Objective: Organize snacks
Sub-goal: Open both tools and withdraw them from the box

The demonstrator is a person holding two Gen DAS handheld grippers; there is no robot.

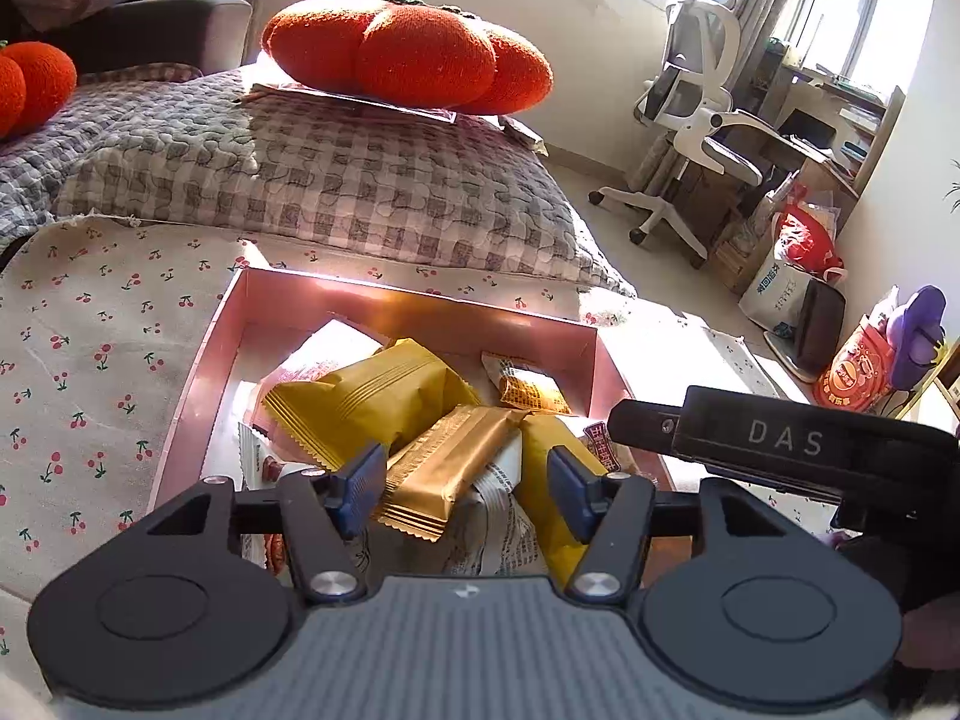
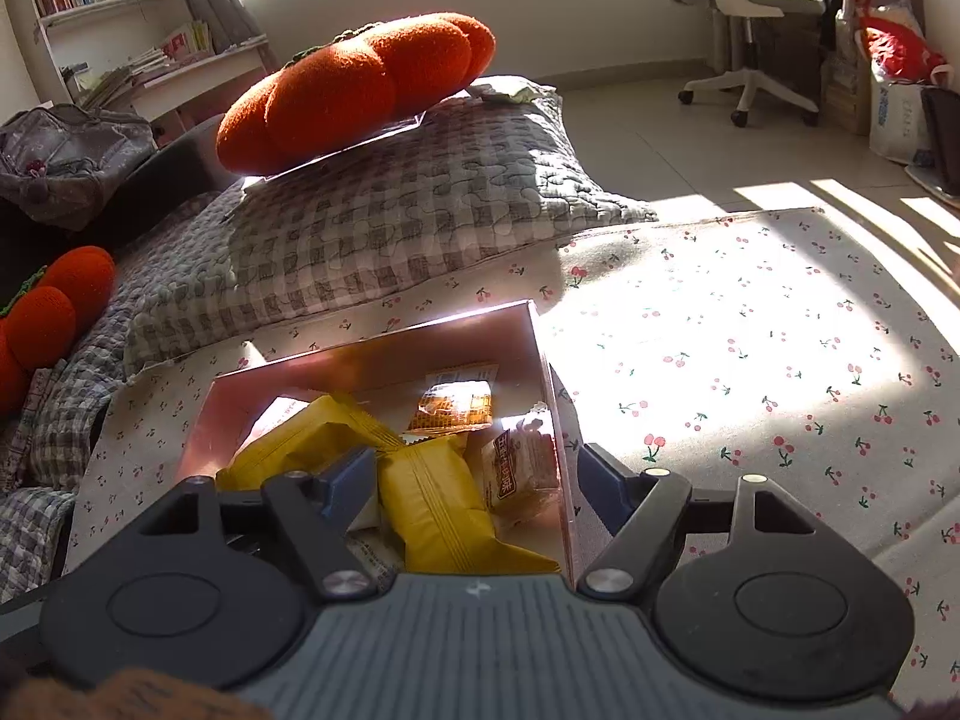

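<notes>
Both tongs, left (image 1: 467,483) and right (image 2: 474,489), hang apart over light, crinkly, slippery snack packets (image 1: 384,402) in the pink box (image 1: 420,306); I'd pinch a packet's stiff sealed end.

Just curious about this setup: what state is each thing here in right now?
Pink box: open, holding snacks.
Yellow snack packet: sealed, lying in the box.
Left gripper: open, over the packets.
Right gripper: open, straddling the box wall.

One pink box (image 1: 420,306), three yellow snack packs (image 1: 366,399) showing, perhaps more beneath, one small orange packet (image 1: 531,387), two orange pumpkin cushions (image 1: 408,54), one white office chair (image 1: 696,102)
</notes>
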